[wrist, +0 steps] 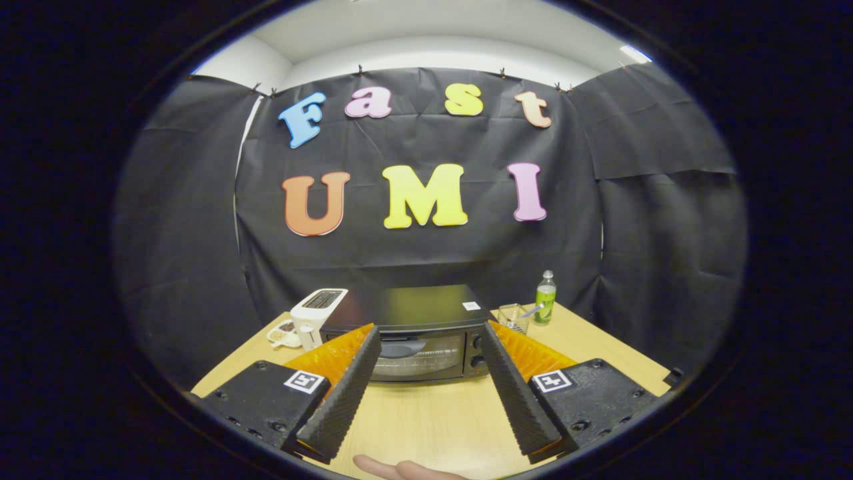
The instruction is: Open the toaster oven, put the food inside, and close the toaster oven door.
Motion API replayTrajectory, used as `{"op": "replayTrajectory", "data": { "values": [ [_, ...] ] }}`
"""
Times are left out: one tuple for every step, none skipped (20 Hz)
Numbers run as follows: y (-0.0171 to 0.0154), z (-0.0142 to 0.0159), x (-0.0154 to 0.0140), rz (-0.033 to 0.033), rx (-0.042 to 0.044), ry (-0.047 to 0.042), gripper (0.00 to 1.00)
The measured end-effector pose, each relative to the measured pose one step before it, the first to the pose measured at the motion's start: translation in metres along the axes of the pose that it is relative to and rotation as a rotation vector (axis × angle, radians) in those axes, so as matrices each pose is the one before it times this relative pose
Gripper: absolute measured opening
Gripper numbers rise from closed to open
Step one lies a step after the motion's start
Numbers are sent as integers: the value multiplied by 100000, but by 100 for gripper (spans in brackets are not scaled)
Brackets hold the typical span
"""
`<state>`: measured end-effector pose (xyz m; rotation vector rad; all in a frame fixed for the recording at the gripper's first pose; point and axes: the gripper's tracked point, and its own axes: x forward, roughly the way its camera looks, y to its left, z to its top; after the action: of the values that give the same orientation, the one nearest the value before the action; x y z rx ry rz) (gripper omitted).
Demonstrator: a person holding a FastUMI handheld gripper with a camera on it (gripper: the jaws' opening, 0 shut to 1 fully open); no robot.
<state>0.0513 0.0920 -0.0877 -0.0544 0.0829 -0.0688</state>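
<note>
Gripper (426,333) level above table (426,413), fingers spread wide, framing closed toaster oven (416,337)

Black cloth (426,253) hangs as the booth's far wall and wraps round both sides, creased and pinned along its top edge. Above it rise white room walls (426,57) and a pale ceiling, with a bright light panel (633,53) high at the far right. A light wooden table (433,413) fills the near ground, reaching back to the cloth.
</note>
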Motion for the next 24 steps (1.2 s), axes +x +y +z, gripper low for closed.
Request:
{"op": "replayTrajectory", "data": {
  "values": [
    [-552,631,-763,-1582,669,-4,98],
    [-687,393,-1123,-1095,1039,-295,98],
    [-623,137,-1181,-478,989,-242,98],
    [-491,571,-944,-516,926,-1235,98],
    [-199,472,-693,549,1224,-497,98],
    [-44,151,-829,938,1294,278,98],
    [-62,224,-588,820,970,54,98],
    [-87,275,-635,-31,685,-438,98],
    [-239,450,-486,-642,47,-1299,98],
    [40,351,-363,-261,-904,-1313,98],
    [454,-9,-303,726,-1705,-696,98],
    [275,22,-303,681,-1886,-455,98],
    [181,-34,-260,490,-1622,-451,98],
    [227,113,-185,393,-967,-723,98],
    [262,-85,-107,562,-767,-284,98],
    [114,-111,-166,373,-375,-253,98],
    [189,-65,-63,368,-306,-385,98],
    [109,-164,-161,464,-342,-294,98],
    [279,-293,-13,1111,-418,-24,98],
    [280,-237,-76,1088,-332,-214,98],
    [-88,-457,130,60,-138,580,98],
    [-104,-401,16,-177,95,971,98],
    [149,-348,53,415,173,866,98],
    [262,-278,-63,905,-79,845,98]
  ]
}}
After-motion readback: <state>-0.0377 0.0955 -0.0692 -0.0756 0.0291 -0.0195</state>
